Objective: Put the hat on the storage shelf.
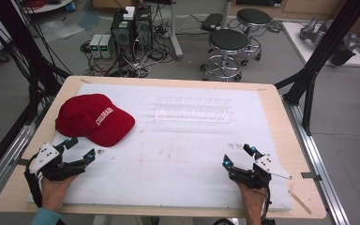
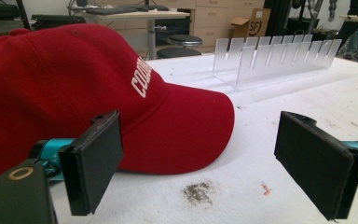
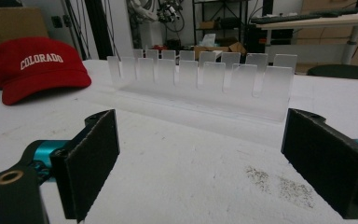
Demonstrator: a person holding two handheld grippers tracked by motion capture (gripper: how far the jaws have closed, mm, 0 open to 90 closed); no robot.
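A red cap [image 1: 93,119] with white lettering lies at the left of the white mat [image 1: 183,154]; its brim points toward the middle. My left gripper [image 1: 81,149] rests just in front of the cap, open, and in the left gripper view the brim [image 2: 186,135] lies a little beyond the empty pads [image 2: 95,163]. A clear acrylic slotted rack [image 1: 192,112] stands on the mat's far half. My right gripper [image 1: 237,156] sits open at the front right, aimed at the rack [image 3: 205,77], with the cap [image 3: 37,67] far to its left.
The mat covers a wooden table [image 1: 281,126]. Dark crumbs [image 2: 198,192] dot the mat by the left gripper and more crumbs [image 3: 279,184] lie by the right one. Black stools [image 1: 227,49], computer towers [image 1: 131,28] and frame posts [image 1: 323,51] stand beyond the table.
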